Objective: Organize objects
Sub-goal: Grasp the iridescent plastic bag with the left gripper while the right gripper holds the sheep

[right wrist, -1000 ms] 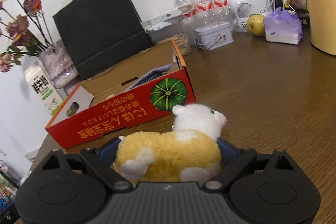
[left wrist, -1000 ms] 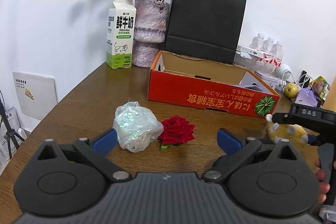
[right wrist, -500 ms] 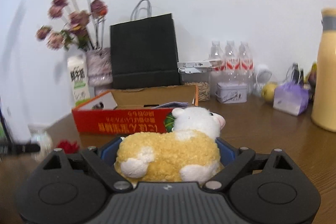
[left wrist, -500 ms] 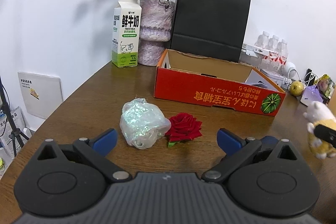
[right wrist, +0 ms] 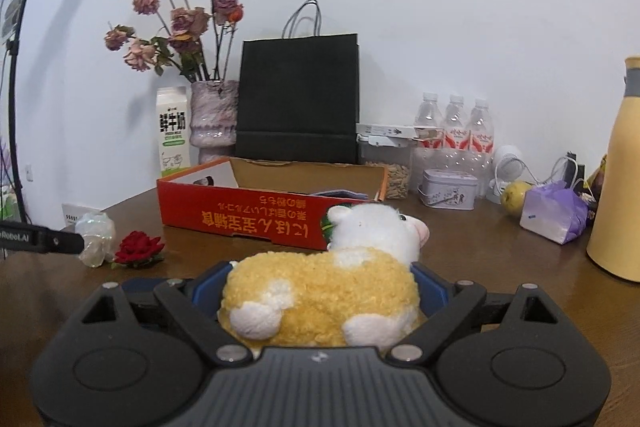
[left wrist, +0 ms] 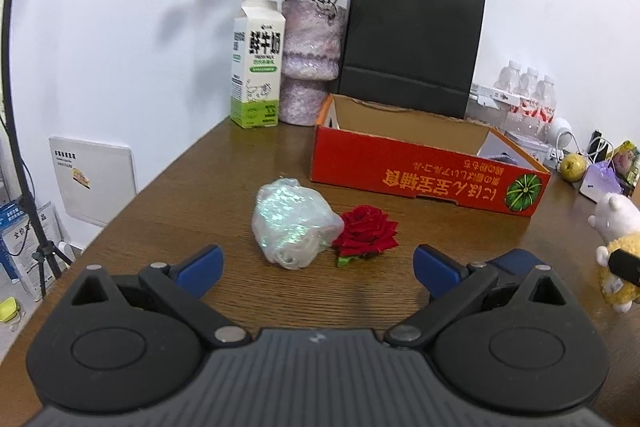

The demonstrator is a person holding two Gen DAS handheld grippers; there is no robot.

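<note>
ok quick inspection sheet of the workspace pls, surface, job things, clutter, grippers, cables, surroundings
surface: brown wooden table, no spills seen
job's things: open red cardboard box; crumpled iridescent plastic bag touching red rose head; yellow and white plush sheep
clutter: milk carton, vase of dried roses, black paper bag, water bottles, tin, yellow bottle
grippers: left gripper open, empty; right gripper shut on sheep
cables: white cable by the wall
surroundings: white wall, tripod
</note>
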